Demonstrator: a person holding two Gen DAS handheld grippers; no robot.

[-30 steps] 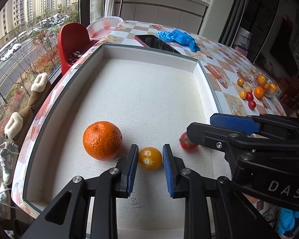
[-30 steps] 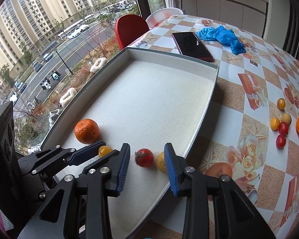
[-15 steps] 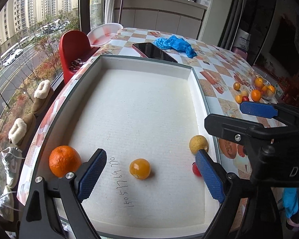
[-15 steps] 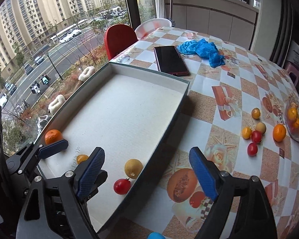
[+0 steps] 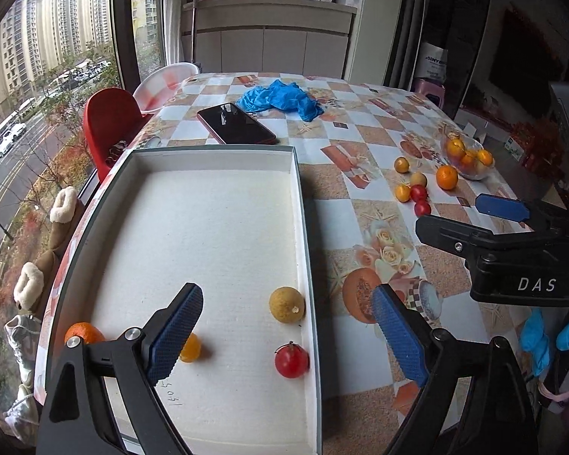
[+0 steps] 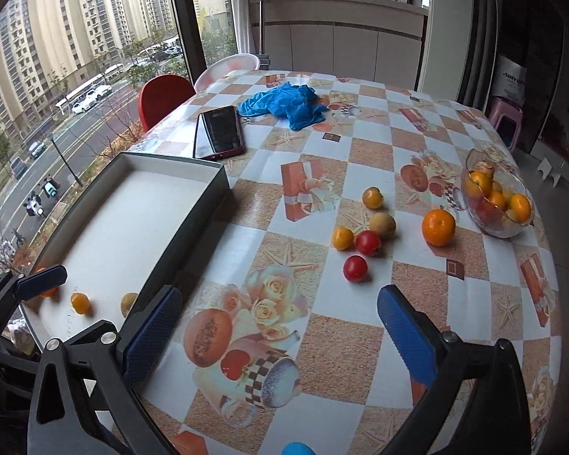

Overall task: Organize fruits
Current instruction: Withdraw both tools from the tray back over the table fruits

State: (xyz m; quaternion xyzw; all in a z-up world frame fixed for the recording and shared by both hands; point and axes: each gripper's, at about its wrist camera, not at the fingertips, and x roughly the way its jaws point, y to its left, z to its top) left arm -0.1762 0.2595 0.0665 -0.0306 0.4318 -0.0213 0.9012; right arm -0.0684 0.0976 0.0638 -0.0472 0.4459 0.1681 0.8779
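Left gripper [image 5: 288,335] wide open, nothing held, hovering over near end of tray [image 5: 305,250]. Right gripper [image 6: 278,335] also wide open and empty, above tablecloth [image 6: 322,333] just right of tray [image 6: 193,223].

In tray, near end: orange [image 5: 83,333] at left wall, partly behind left finger; small yellow fruit [image 5: 190,347] just beside left pad; tan round fruit [image 5: 286,305] near right wall; red tomato [image 5: 291,360] below it, close to same wall. All four apart from each other, none between the pads in contact. Rest of tray floor white, handwriting near front edge.

From right wrist view: yellow fruit [image 6: 79,302] and tan fruit [image 6: 129,304] visible in tray; orange mostly hidden behind left gripper's blue tip.

Loose on tablecloth, well right of tray: cluster of two yellow fruits [image 6: 342,237], one tan, two red tomatoes [image 6: 355,268]; orange [image 6: 438,227] just beside glass bowl [image 6: 500,227] holding more fruit.

Far end: phone [image 6: 219,137] just beyond tray's far wall, blue cloth [image 6: 284,103] beside it. Red chair [image 5: 108,121] at table's left edge.
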